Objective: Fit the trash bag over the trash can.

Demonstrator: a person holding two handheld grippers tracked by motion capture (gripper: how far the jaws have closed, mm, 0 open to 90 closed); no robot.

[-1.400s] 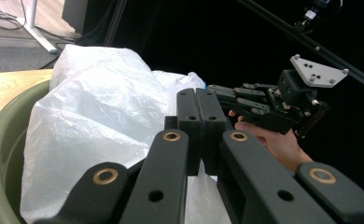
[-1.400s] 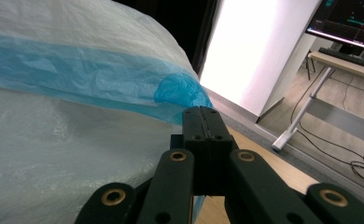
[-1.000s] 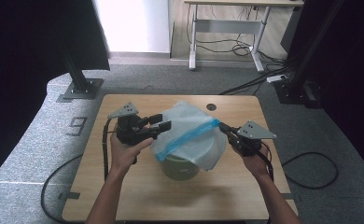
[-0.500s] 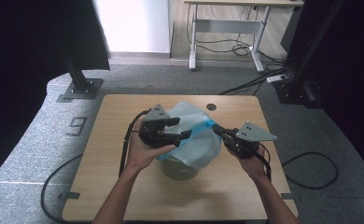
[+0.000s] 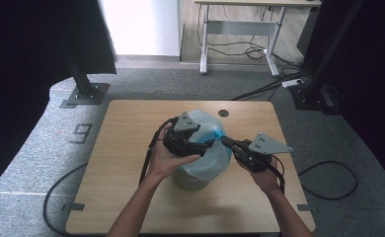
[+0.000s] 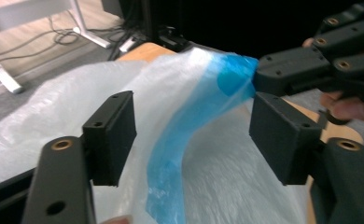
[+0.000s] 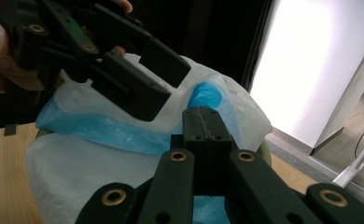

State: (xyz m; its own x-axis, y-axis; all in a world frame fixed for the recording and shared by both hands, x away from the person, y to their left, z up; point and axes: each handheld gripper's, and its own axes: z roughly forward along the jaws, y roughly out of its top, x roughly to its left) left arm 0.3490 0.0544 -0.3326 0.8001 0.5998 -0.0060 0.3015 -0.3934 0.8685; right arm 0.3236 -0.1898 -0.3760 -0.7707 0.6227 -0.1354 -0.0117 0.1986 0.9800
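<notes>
**Bag stretched over the bin, right tongs pinching its blue band**

Your right gripper (image 7: 202, 122) is clamped on the blue band (image 6: 185, 140) of the white plastic bag (image 5: 211, 148), which drapes over the green bin (image 5: 190, 178) at the middle of the table (image 5: 121, 148). Your left gripper (image 6: 192, 133) has just been opening; its jaws stand apart astride the band, pressing nothing.

The bag (image 5: 208, 148) is thin, translucent white plastic film, crinkled, with a faint sheen. Its drawstring band (image 6: 180, 140) is glossy blue plastic film, wrinkled. The bin (image 5: 190, 180) beneath is matt, olive-grey. The table (image 5: 126, 133) has a smooth, matt wood-grain top. The gripper pads (image 6: 112, 135) are matt black plastic with brass-coloured inserts.
</notes>
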